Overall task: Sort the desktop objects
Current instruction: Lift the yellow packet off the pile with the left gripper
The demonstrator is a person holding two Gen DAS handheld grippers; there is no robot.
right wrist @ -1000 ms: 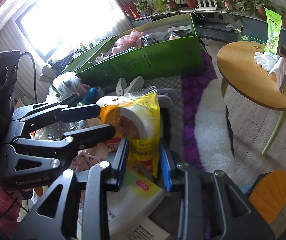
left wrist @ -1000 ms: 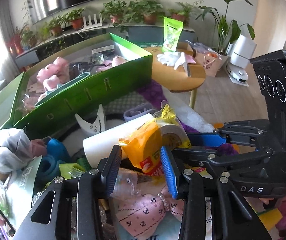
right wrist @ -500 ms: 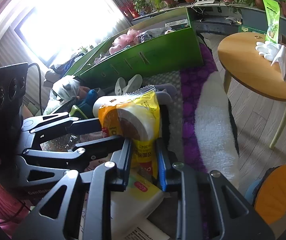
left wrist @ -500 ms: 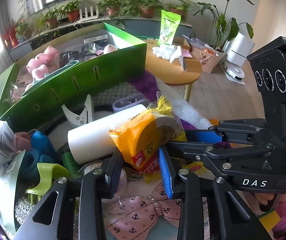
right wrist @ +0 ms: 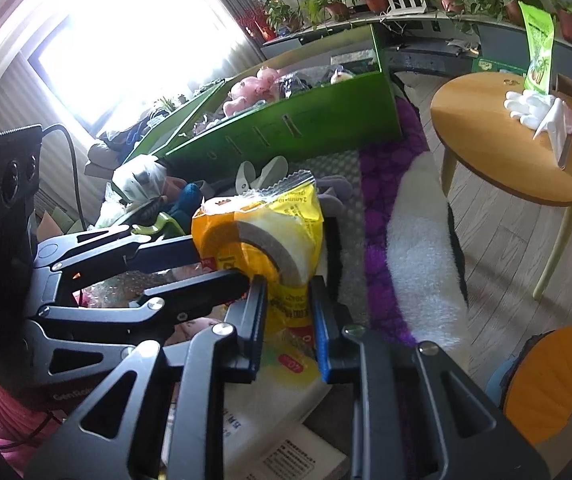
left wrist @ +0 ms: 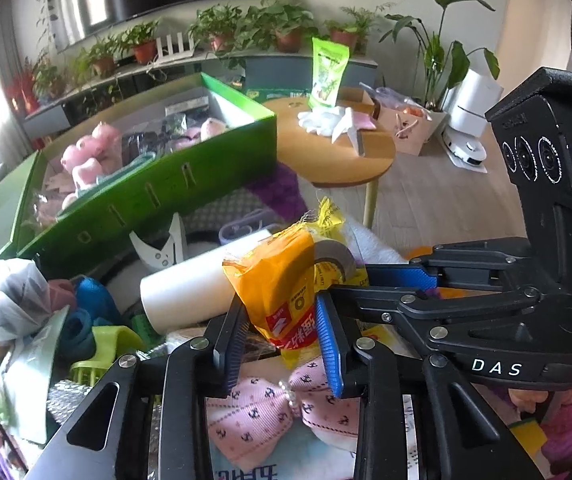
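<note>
The light, crinkly tape packet [left wrist: 286, 280] is pinched by the left gripper [left wrist: 282, 336]; the right gripper [right wrist: 287, 320] is closing on its slippery film edge.

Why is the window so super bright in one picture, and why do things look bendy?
Right wrist view: the window is blown out to white by daylight, washing out the wall beside it. Both views: the fisheye lens curves straight edges, like the green box, and darkens the corners. Left wrist view: evenly lit, the pink bow slightly soft.
</note>
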